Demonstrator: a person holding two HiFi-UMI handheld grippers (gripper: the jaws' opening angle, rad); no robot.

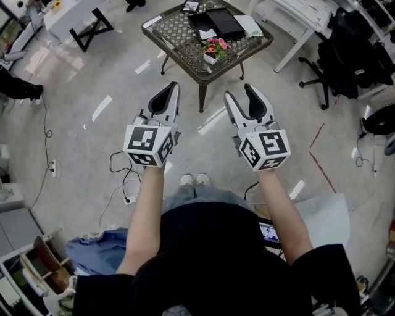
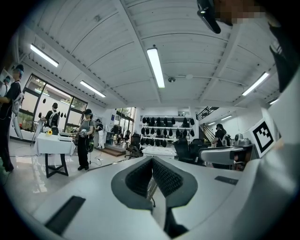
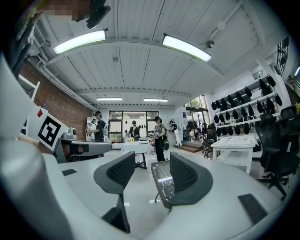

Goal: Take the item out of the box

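A black box (image 1: 221,23) lies on the metal lattice coffee table (image 1: 174,29) ahead of me, next to white papers and a small pot of pink flowers (image 1: 213,49). Both grippers hang in the air over the floor, short of the table and apart from the box. My left gripper (image 1: 173,89) is shut, its ribbed pads (image 2: 161,176) meeting with nothing between them. My right gripper (image 1: 241,92) stands open and empty. Between the right gripper's (image 3: 151,172) spread pads I see the table's lattice edge (image 3: 161,183). What the box contains cannot be seen.
A white table (image 1: 295,17) and a black office chair (image 1: 338,54) stand at the right, another white table (image 1: 73,12) at the far left. Cables and a power strip (image 1: 128,199) lie on the floor by my feet. Several people stand in the background of both gripper views.
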